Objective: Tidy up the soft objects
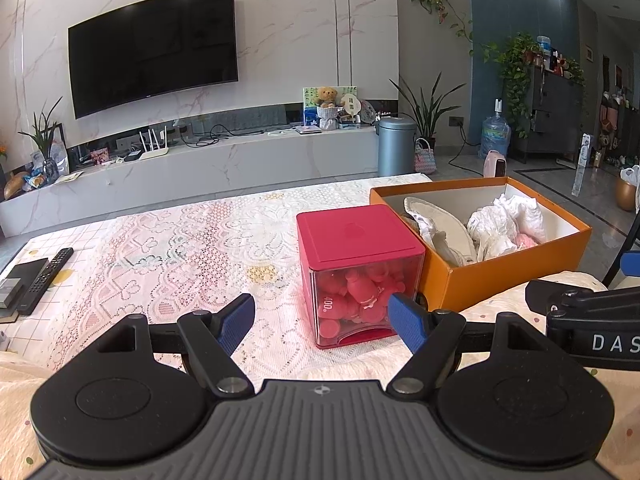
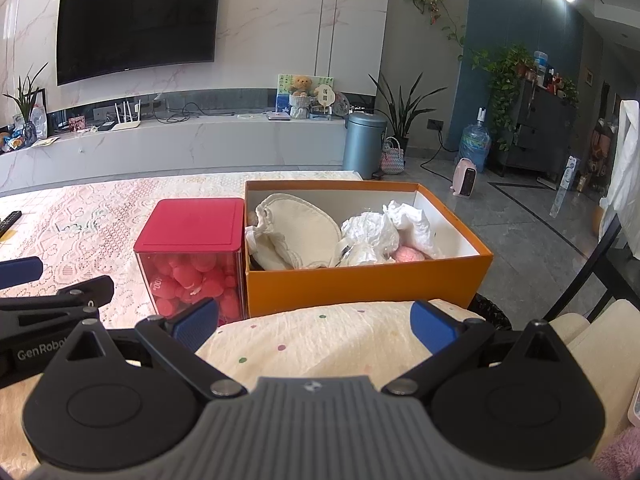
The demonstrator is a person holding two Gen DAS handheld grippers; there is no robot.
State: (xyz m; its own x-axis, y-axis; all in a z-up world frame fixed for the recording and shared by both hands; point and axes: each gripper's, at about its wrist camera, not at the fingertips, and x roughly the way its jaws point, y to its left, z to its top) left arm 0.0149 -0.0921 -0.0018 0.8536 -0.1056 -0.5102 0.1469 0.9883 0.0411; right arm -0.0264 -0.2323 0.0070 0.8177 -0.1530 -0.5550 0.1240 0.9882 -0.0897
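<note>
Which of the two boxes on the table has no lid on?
The orange box, on the right. Its top is open, showing a cream fabric piece and crumpled white items. The red-lidded cube beside it is closed.

A home living room: a wall-mounted television [image 1: 152, 50] hangs over a long marble media console [image 1: 192, 168], with potted plants [image 2: 400, 112] and a water jug [image 2: 475, 142] to its right.
</note>
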